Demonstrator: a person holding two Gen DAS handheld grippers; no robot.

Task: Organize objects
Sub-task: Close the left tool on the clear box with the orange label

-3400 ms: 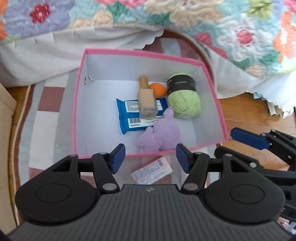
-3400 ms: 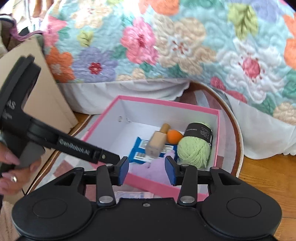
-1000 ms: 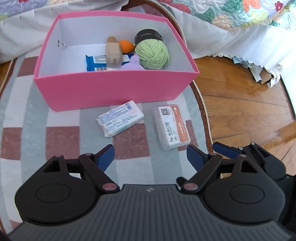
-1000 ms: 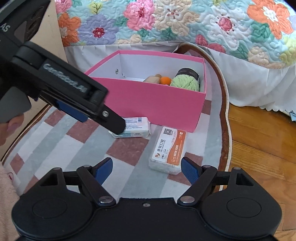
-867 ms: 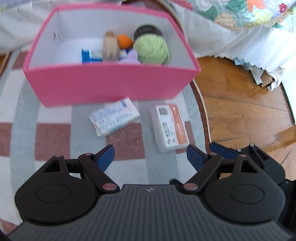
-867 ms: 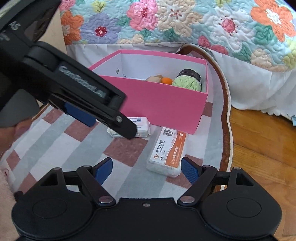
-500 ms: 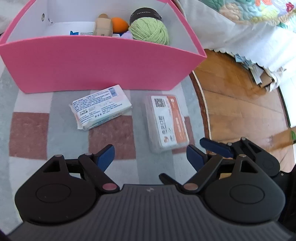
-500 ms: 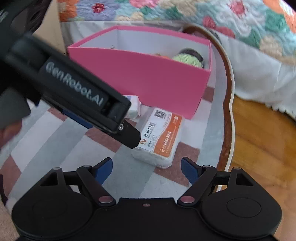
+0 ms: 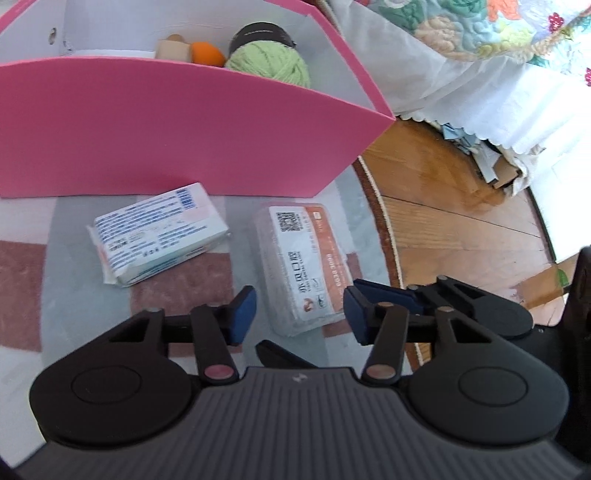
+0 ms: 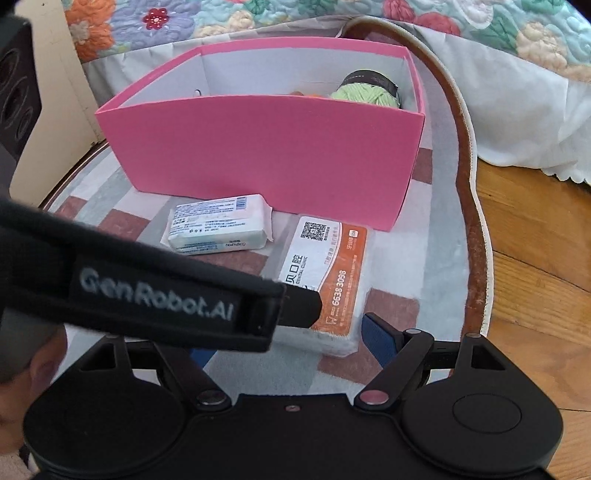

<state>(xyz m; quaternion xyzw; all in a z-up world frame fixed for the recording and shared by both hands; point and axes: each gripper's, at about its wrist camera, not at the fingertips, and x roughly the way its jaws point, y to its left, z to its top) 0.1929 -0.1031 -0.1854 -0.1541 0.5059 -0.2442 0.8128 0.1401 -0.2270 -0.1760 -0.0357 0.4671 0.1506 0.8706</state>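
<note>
The orange-labelled packet lies on the rug just before the pink box. The left tongs have just been narrowing around its near end, not yet pressing; the right tongs stand wide, grasping nothing. A square, centred squeeze should prevent slipping.

"GenRobot.AI" on left hand-held gripper; "6638 3098" on orange-labelled packet

rug | wood floor | floral quilt | bed skirt
</note>
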